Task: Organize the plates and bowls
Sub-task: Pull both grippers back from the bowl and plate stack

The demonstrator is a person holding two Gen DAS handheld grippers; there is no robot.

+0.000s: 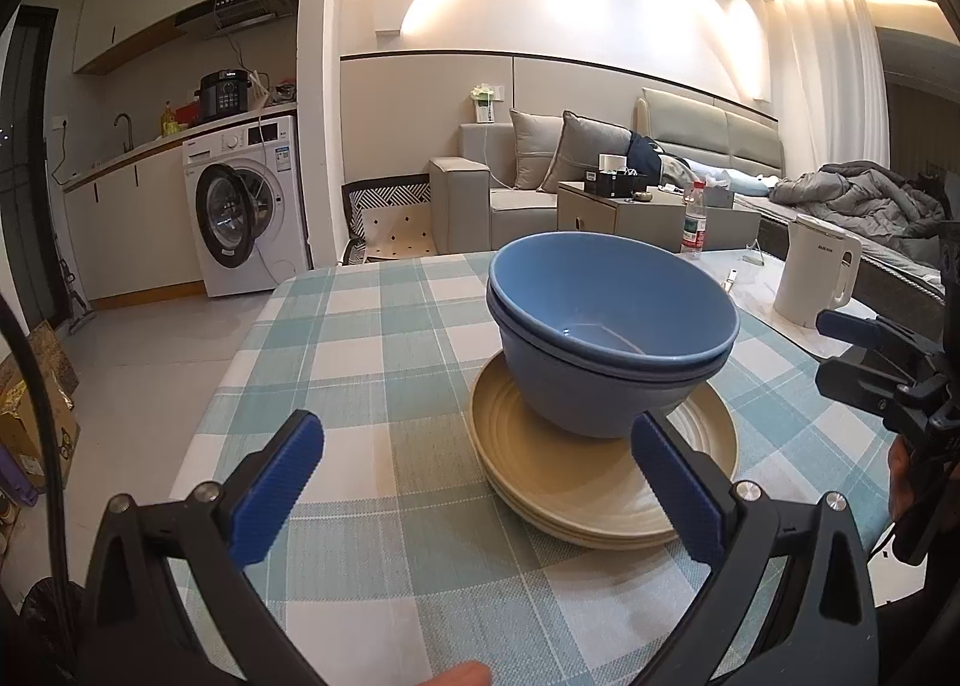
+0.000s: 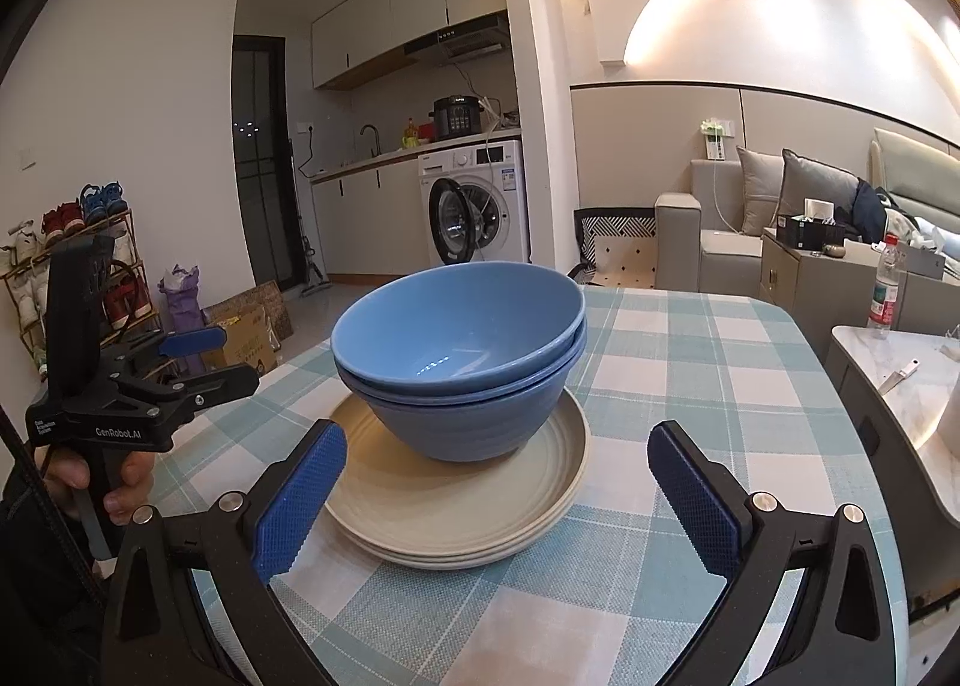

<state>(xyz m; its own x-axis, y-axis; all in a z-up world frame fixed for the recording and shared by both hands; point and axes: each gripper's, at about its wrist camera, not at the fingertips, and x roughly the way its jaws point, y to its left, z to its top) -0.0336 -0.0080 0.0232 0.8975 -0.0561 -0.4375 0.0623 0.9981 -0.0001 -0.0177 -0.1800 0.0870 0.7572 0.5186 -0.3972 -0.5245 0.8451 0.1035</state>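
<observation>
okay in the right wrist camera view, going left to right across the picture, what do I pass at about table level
left gripper → stacked blue bowls on the beige plates → water bottle → knife on the marble side table.

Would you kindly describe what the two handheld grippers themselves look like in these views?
Both the left gripper and the right gripper have matte black angular frames with silver screw heads. Their fingers carry blue pads with a fine knurled texture. White "GenRobot.AI" lettering marks the left one's side, and a thin black cable runs beside it. Bare skin grips its handle.
</observation>
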